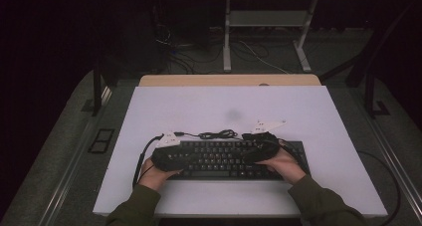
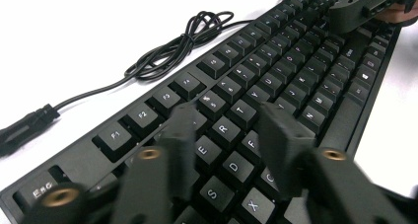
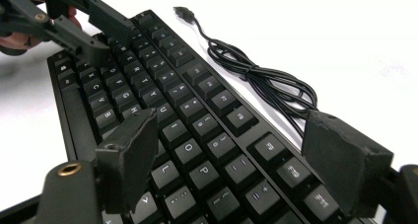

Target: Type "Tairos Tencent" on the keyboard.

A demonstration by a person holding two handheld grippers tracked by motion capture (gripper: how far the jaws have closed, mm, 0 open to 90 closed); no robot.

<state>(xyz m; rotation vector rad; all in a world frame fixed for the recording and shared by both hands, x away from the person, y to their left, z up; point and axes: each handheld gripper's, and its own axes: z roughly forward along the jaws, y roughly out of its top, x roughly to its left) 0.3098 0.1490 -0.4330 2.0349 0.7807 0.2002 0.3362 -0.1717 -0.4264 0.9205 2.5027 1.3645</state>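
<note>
A black keyboard (image 1: 224, 159) lies along the front of the white board (image 1: 229, 106). Its thin black cable (image 1: 216, 134) is coiled just behind it and ends in a loose USB plug (image 3: 182, 11). My left gripper (image 2: 229, 113) hovers low over the left-hand letter keys (image 2: 224, 128), its jaws a short gap apart with nothing between them. My right gripper (image 3: 231, 123) stands open and wide over the right-hand keys; one pad (image 3: 130, 150) is above the L key and the other (image 3: 340, 155) sits by the keyboard's back edge. The two grippers point toward each other.
The board's front edge (image 1: 239, 213) lies just below the person's sleeves (image 1: 318, 201). A wooden strip (image 1: 229, 80) borders the board at the back. Behind it, a second table's white legs (image 1: 227, 37) and loose cables (image 1: 199, 56) stand on the dark floor.
</note>
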